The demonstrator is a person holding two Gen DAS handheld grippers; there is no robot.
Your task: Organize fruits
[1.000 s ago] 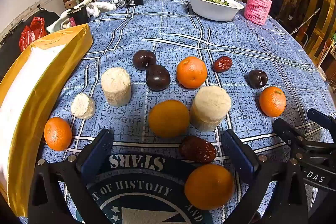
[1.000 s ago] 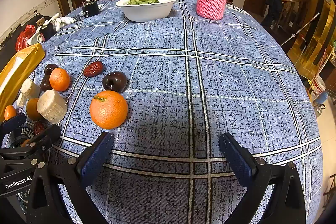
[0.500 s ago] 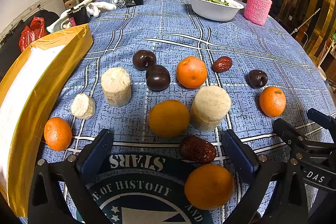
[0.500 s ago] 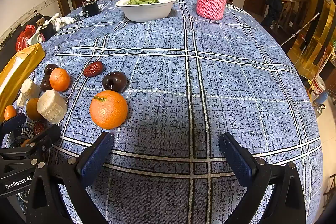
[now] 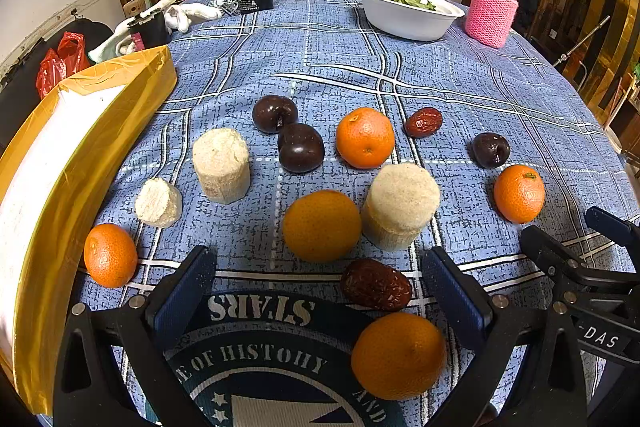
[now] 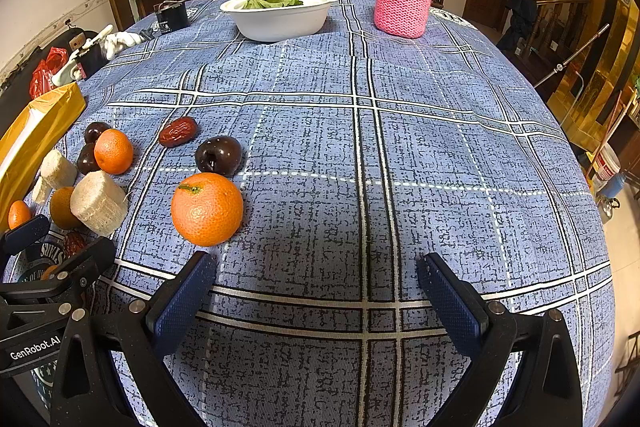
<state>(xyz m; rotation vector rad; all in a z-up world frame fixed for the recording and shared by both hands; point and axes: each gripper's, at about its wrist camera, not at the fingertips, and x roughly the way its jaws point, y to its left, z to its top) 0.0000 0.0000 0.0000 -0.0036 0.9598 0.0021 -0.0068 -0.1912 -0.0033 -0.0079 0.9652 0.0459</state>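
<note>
A round dark blue emblem point(image 5: 256, 359) printed on the cloth, lying between and just behind the fingers of the left hand-held gripper point(image 5: 320, 287), reads "STARS" upside down, then "E OF HISTORY" and "AND" along its ring. At that view's right edge, the right hand-held gripper's body point(image 5: 600, 331) shows "-DAS". In the right wrist view, the left hand-held gripper's body point(image 6: 34, 347), left of the fingers, reads "GenRobot.AI".

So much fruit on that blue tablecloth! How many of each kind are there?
Oranges: 5
Dark plums: 3
Red dates: 2
Pale peeled stalk chunks, maybe sugarcane: 3
Total: 13 loose pieces
</note>
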